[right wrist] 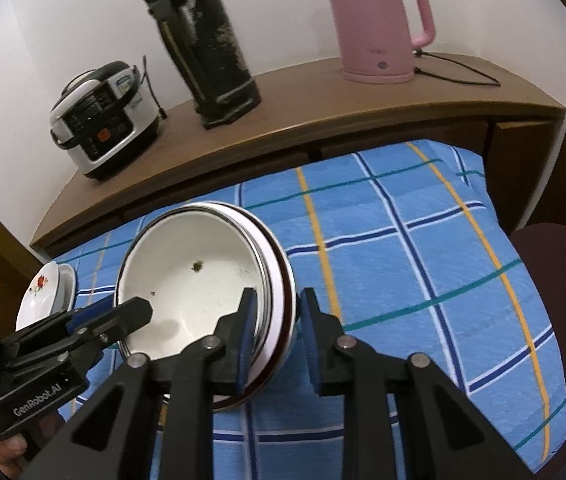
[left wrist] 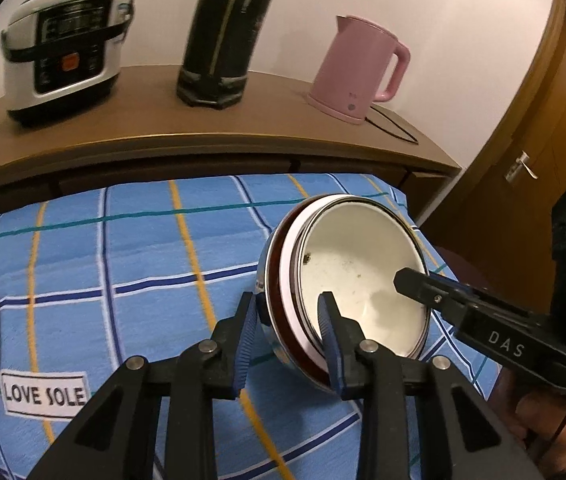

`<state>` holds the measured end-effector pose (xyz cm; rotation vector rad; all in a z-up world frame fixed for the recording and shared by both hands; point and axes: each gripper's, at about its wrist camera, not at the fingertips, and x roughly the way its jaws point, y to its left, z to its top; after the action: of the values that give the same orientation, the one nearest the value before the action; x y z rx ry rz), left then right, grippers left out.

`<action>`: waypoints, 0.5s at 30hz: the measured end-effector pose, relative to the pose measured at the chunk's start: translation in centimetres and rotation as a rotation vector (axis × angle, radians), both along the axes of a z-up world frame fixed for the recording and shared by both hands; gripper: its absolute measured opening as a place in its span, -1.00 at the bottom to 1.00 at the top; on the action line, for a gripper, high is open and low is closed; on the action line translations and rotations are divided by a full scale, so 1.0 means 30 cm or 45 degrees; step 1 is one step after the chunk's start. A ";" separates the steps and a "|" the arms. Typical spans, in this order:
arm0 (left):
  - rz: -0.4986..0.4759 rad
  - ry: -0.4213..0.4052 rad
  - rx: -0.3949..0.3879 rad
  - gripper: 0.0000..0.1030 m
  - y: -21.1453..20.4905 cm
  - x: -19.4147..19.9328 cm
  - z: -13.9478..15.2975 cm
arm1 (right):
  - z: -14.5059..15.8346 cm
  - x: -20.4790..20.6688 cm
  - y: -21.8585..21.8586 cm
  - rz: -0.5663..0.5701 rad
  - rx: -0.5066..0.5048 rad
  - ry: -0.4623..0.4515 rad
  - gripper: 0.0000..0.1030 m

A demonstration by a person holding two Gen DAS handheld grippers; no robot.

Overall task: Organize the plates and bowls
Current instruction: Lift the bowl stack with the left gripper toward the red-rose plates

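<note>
Tilting on edge over blue checked cloth [left wrist: 143,248], bowl [left wrist: 363,264] is held, mouth turned toward near side. Rim is straddled by left gripper [left wrist: 289,344] and right gripper [right wrist: 275,340], fingers clenched on wall. White enamel interior is speckled with dark crumbs; brown-and-white banded outside. Floral plate [right wrist: 39,292] is seen at far left.

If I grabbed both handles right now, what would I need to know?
Left gripper: jaws astride the near rim of the bowls, one finger inside, one outside; grip not clearly closed.
Right gripper: the same on the opposite rim.
The bowls are nested and tilted over the blue cloth.
A floral plate sits at the cloth's left edge.
Done: bowls stacked.
Left: set them down, probably by the plate.
</note>
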<state>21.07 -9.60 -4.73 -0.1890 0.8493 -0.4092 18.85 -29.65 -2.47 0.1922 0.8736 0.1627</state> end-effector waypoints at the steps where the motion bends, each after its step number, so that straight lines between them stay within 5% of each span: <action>1: 0.010 0.002 -0.007 -0.34 0.016 -0.003 -0.001 | 0.005 0.000 0.013 0.007 0.000 -0.003 -0.57; 15: 0.126 -0.032 -0.017 -0.34 0.189 -0.069 0.031 | 0.052 0.001 0.206 0.126 -0.008 -0.040 -0.57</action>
<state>18.99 -3.91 -3.79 -0.2371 0.8095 -0.3242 18.89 -23.49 -0.92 0.1397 0.8526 0.2548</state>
